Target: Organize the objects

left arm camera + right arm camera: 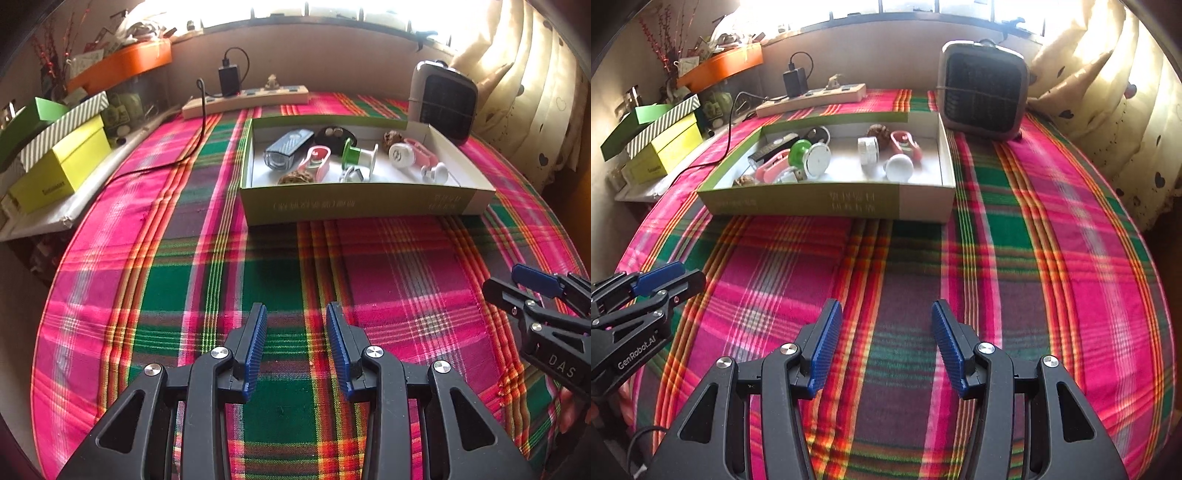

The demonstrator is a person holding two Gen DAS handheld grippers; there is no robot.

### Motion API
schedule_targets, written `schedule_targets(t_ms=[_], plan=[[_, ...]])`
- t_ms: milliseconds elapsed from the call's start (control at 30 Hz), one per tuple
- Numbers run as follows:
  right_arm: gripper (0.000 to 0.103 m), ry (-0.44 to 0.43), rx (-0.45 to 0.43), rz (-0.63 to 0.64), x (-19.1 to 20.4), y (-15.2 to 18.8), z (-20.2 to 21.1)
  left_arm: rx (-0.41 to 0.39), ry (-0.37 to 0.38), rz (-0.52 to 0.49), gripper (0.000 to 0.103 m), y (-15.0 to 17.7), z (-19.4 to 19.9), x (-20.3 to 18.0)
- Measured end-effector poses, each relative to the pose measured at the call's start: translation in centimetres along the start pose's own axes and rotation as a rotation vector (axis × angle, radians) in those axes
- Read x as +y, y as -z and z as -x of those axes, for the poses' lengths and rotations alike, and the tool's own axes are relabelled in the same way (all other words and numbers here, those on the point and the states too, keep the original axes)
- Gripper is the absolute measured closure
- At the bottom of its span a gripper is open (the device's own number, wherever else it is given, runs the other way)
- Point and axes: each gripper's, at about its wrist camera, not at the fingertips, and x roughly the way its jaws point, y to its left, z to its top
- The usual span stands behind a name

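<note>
A shallow green and white box (354, 205) (827, 201) sits on the plaid cloth and holds several small items: a grey bike light (286, 147), a green and white spool (360, 157) (809, 157), pink clips (314, 162) (905, 144), a white knob (436, 171) (898, 167), a white round case (400, 153) (868, 149) and walnuts (393, 138) (878, 132). My left gripper (296, 314) is open and empty, well short of the box. My right gripper (886, 314) is open and empty too, also near the front. Each shows at the other view's edge.
A grey fan heater (443, 98) (982, 90) stands behind the box at right. A power strip (245, 98) (812, 98) with a black charger lies at the back. Stacked yellow and green boxes (59, 155) (661, 142) and an orange box sit left. Curtains (1108, 110) hang right.
</note>
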Motion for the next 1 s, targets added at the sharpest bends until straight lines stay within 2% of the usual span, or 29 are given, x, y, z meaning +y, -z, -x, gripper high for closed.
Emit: schedule_targets(t_ms=[233,500,600,733,1000], plan=[[0.047,0.016,-0.005,0.012,0.26,0.48,0.24,-0.014,-0.019,0.013,0.07,0.2,0.07,-0.2],[0.038,0.031,-0.01,0.008,0.14,0.65,0.22,-0.029,-0.025,0.02,0.069,0.31,0.08,-0.18],[0.037,0.036,-0.009,0.008,0.12,0.62,0.17,-0.029,-0.028,0.018,0.068,0.32,0.09,-0.19],[0.036,0.036,-0.008,0.007,0.13,0.62,0.13,-0.026,-0.045,0.026,0.061,0.33,0.02,0.0],[0.036,0.036,-0.008,0.007,0.12,0.6,0.09,-0.025,-0.04,0.036,0.059,0.3,-0.02,0.09]])
